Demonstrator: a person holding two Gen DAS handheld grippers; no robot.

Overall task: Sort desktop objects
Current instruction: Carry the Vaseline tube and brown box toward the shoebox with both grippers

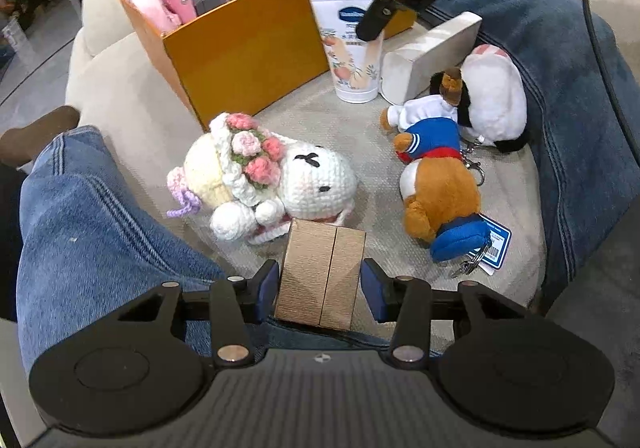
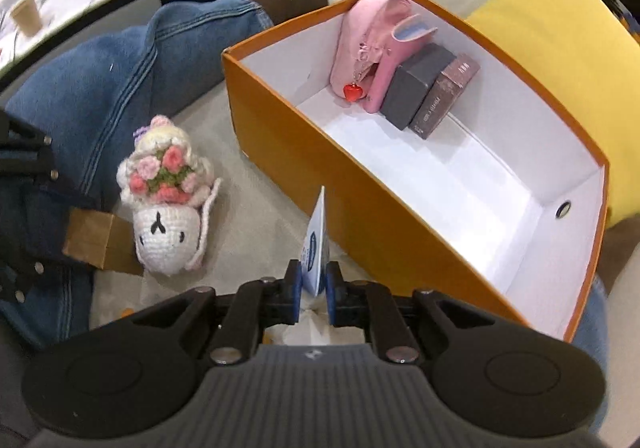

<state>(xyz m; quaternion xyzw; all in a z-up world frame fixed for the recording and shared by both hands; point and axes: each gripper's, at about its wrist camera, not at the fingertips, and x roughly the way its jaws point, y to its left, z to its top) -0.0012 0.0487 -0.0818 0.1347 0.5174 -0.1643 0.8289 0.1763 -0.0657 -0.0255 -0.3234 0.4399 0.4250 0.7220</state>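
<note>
A brown cardboard box [image 1: 320, 272] lies between the blue pads of my left gripper [image 1: 320, 288]; the left pad is against it and a thin gap shows at the right pad. My right gripper [image 2: 313, 284] is shut on the flat crimped end of a white lotion tube [image 2: 317, 248]. In the left wrist view the tube [image 1: 352, 64] stands cap down beside the orange box [image 1: 248, 60], with the right gripper [image 1: 370, 28] on its top. The orange box [image 2: 300, 136] holds a pink pouch [image 2: 372, 48] and two dark boxes [image 2: 420, 88].
On the beige cushion lie a crocheted white bunny with pink flowers [image 1: 280, 176], a brown plush dog in blue [image 1: 436, 184], a white and black plush [image 1: 496, 96] and a white carton [image 1: 432, 48]. A person's jeans legs [image 1: 100, 232] flank both sides. A yellow cushion [image 2: 560, 48] lies behind.
</note>
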